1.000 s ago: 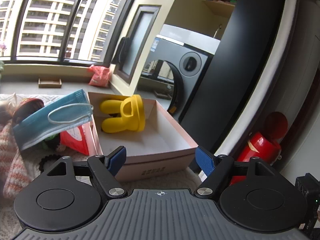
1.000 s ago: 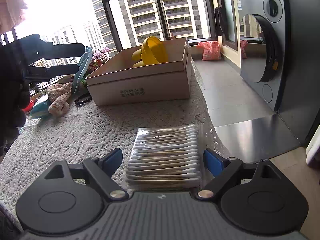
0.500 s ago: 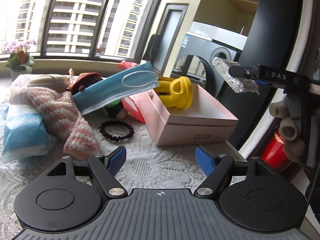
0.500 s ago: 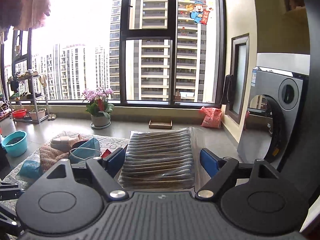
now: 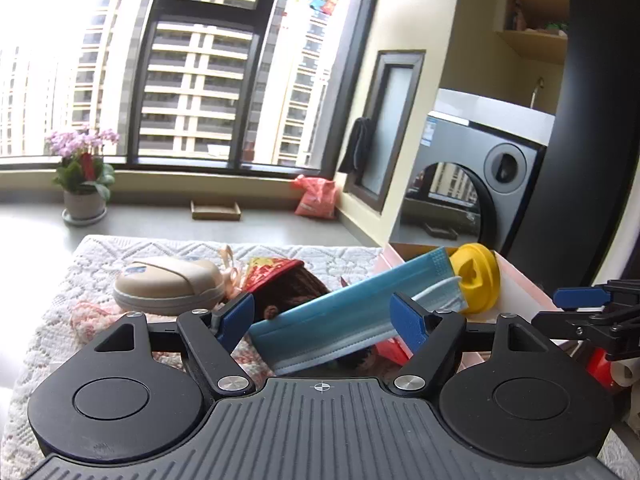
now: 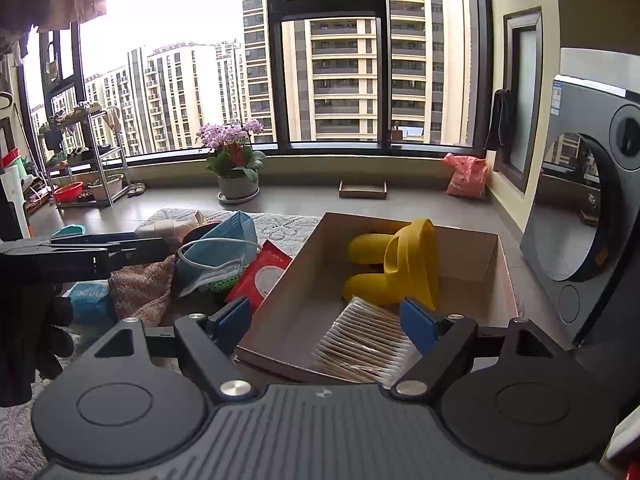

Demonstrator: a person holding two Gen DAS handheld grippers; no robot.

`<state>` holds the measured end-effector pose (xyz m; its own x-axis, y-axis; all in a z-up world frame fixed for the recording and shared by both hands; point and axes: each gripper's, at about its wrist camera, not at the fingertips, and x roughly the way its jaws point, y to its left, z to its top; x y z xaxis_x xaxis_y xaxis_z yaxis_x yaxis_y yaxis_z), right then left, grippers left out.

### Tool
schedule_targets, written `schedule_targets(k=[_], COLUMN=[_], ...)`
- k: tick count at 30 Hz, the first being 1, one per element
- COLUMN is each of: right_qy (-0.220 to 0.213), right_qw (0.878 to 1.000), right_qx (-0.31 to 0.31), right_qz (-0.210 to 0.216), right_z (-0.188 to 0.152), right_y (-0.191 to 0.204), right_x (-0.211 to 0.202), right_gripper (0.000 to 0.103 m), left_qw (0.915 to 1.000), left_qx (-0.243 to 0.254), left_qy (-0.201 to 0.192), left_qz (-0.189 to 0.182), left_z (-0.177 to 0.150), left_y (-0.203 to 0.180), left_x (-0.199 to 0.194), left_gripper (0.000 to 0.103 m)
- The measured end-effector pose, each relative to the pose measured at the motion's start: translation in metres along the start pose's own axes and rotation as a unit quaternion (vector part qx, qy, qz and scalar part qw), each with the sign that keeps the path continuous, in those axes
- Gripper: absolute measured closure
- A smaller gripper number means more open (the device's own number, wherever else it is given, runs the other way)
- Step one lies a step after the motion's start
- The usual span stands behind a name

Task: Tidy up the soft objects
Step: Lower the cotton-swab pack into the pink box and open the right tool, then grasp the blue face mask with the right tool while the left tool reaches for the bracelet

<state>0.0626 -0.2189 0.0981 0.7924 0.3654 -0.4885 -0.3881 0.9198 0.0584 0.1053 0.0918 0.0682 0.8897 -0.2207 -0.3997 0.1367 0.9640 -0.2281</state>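
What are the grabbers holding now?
Nothing, it seems. The left gripper and right gripper stand open; the swab pack lies in the box, the mask on the pile.

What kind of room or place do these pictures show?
Most likely a laundry balcony or sunroom in a high-rise flat: a front-loading washing machine stands on the right, big windows face apartment towers, and a potted orchid sits on the tiled floor.

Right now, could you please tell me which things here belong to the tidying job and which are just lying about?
Job: face mask, cotton swabs, yellow toy, box, knitted cloth, tissue pack.

Lying about: flower pot, washing machine, pink bag.
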Motion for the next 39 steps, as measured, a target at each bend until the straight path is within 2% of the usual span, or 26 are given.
schedule_targets(k=[2, 5, 8, 10, 11, 13, 15, 17, 20, 24, 27, 30, 32, 34, 37, 39], right_qy=[-0.003, -0.008, 0.02, 0.045, 0.06, 0.121, 0.17, 0.187, 0.184, 0.181, 0.158, 0.137, 0.133, 0.122, 0.09, 0.071], right_qw=[1.0, 0.997, 0.989, 0.981, 0.978, 0.969, 0.964, 0.963, 0.962, 0.965, 0.976, 0.986, 0.989, 0.992, 0.996, 0.997], right_qx=[-0.001, -0.07, -0.14, -0.18, -0.195, -0.209, -0.195, -0.183, -0.174, -0.141, -0.107, -0.07, -0.032, 0.002, 0.013, 0.005], right_qz=[0.024, 0.036, 0.05, 0.047, 0.041, 0.045, 0.058, 0.072, 0.098, 0.129, 0.108, 0.063, 0.048, 0.037, 0.022, 0.018], right_z=[0.02, 0.047, 0.073, 0.079, 0.078, 0.07, 0.058, 0.043, 0.017, -0.014, -0.039, -0.068, -0.085, -0.099, -0.116, -0.122], right_y=[0.008, 0.044, 0.09, 0.117, 0.125, 0.135, 0.134, 0.13, 0.125, 0.107, 0.078, 0.05, 0.031, 0.015, 0.004, 0.003], right_x=[0.004, 0.023, 0.06, 0.088, 0.099, 0.12, 0.126, 0.112, 0.07, 0.011, -0.026, -0.051, -0.061, -0.071, -0.082, -0.084], right_gripper=[0.02, 0.02, 0.021, 0.027, 0.032, 0.047, 0.085, 0.099, 0.1, 0.1, 0.1, 0.1, 0.1, 0.1, 0.098, 0.095], left_qw=[0.9998, 0.9985, 0.9958, 0.9946, 0.9944, 0.9943, 0.9942, 0.9934, 0.992, 0.9928, 0.9939, 0.9948, 0.9947, 0.9954, 0.9948, 0.9942], left_qx=[-0.022, -0.046, -0.068, -0.072, -0.073, -0.078, -0.088, -0.103, -0.119, -0.107, -0.082, -0.047, -0.033, -0.023, -0.012, -0.003], left_qy=[0.0, 0.026, 0.059, 0.072, 0.074, 0.069, 0.059, 0.048, 0.04, 0.047, 0.058, 0.07, 0.077, 0.077, 0.094, 0.107], left_qz=[-0.002, -0.014, -0.018, -0.021, -0.021, -0.02, -0.017, -0.011, -0.012, -0.028, -0.045, -0.057, -0.058, -0.052, -0.037, -0.01], left_z=[-0.01, -0.032, -0.051, -0.058, -0.06, -0.063, -0.065, -0.065, -0.065, -0.064, -0.061, -0.056, -0.053, -0.049, -0.043, -0.039], left_y=[0.008, 0.019, 0.026, 0.03, 0.032, 0.037, 0.041, 0.047, 0.052, 0.039, 0.02, -0.002, -0.015, -0.024, -0.03, -0.033], left_x=[-0.01, -0.026, -0.038, -0.047, -0.052, -0.064, -0.075, -0.083, -0.087, -0.083, -0.073, -0.053, -0.041, -0.029, -0.006, 0.015], left_gripper=[0.024, 0.026, 0.027, 0.027, 0.027, 0.027, 0.027, 0.027, 0.028, 0.028, 0.028, 0.028, 0.04, 0.049, 0.049, 0.049])
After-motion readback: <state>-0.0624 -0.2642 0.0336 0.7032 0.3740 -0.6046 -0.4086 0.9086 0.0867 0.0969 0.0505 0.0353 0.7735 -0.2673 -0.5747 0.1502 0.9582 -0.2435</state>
